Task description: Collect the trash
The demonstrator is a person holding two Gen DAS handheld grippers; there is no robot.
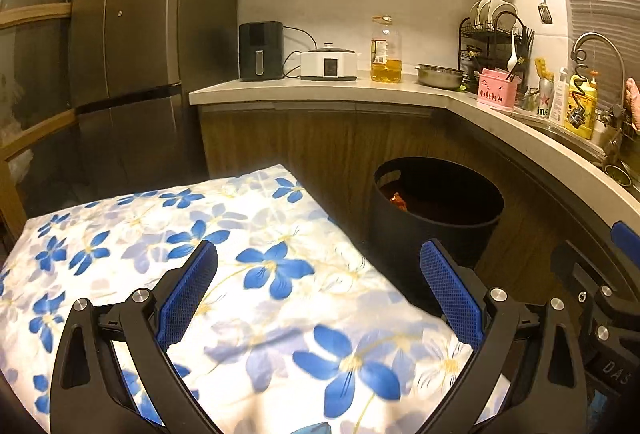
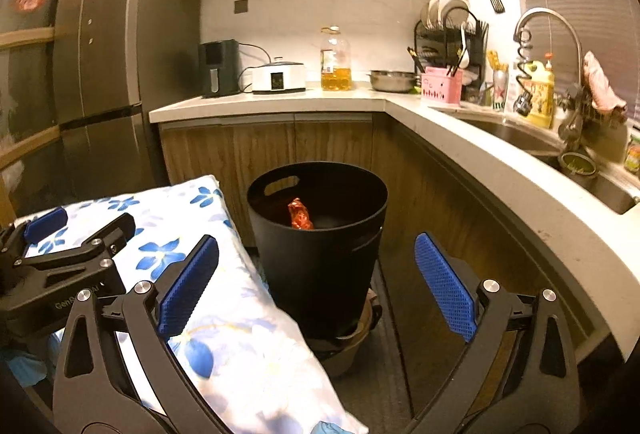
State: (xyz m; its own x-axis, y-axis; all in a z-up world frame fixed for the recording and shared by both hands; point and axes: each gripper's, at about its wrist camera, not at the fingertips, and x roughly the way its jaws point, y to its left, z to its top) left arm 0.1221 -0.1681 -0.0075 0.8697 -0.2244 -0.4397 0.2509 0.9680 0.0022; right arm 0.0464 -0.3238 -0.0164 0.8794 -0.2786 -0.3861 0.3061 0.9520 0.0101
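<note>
Both my tongs, left [image 1: 318, 286] and right [image 2: 316, 284], gape wide and empty. The crumpled orange-red foil wrapper [image 2: 300, 215] lies in the round black plastic bin [image 2: 320, 254]; I judge it light, crushable, best pinched across its middle

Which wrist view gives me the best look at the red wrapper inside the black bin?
The right wrist view. It looks down into the black bin, so the red wrapper shows whole against the inner wall. In the left wrist view the bin sits farther off to the right and only an orange-red scrap of the wrapper shows in shadow.
</note>
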